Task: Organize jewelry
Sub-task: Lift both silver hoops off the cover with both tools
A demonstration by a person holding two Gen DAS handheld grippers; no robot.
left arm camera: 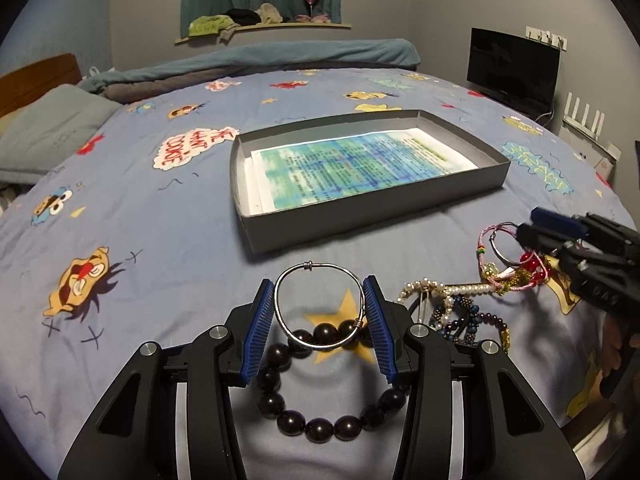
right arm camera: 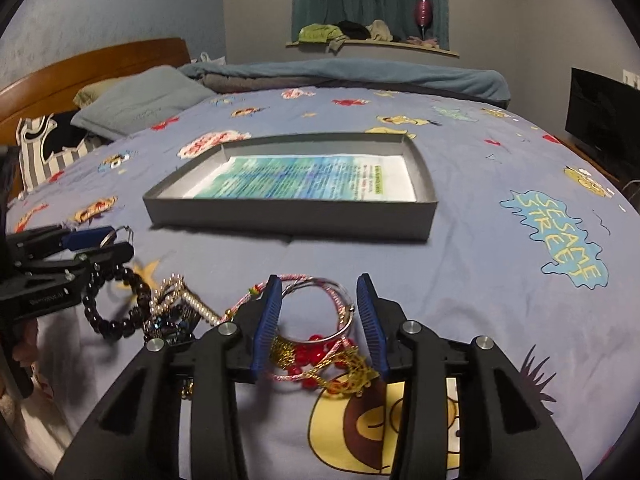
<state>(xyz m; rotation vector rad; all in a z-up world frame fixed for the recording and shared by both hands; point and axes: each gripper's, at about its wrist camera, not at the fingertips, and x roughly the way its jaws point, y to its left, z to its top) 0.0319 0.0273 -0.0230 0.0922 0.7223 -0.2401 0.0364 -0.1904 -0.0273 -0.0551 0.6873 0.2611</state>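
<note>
Blue bedsheet (right arm camera: 480, 280) reads "SESAME STREET" and "ME WANT COOKIE".

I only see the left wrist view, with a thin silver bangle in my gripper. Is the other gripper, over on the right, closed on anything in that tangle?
Observer: No. The right gripper has its jaws apart, straddling a pink braided cord bracelet and a thin silver hoop.
Operator: What is that gripper hiding from me?
Observer: A gold filigree chain runs back under it onto a yellow cartoon face print.
Operator: Anything far left?
Observer: A black-and-white striped cushion lies by the wooden headboard.
</note>
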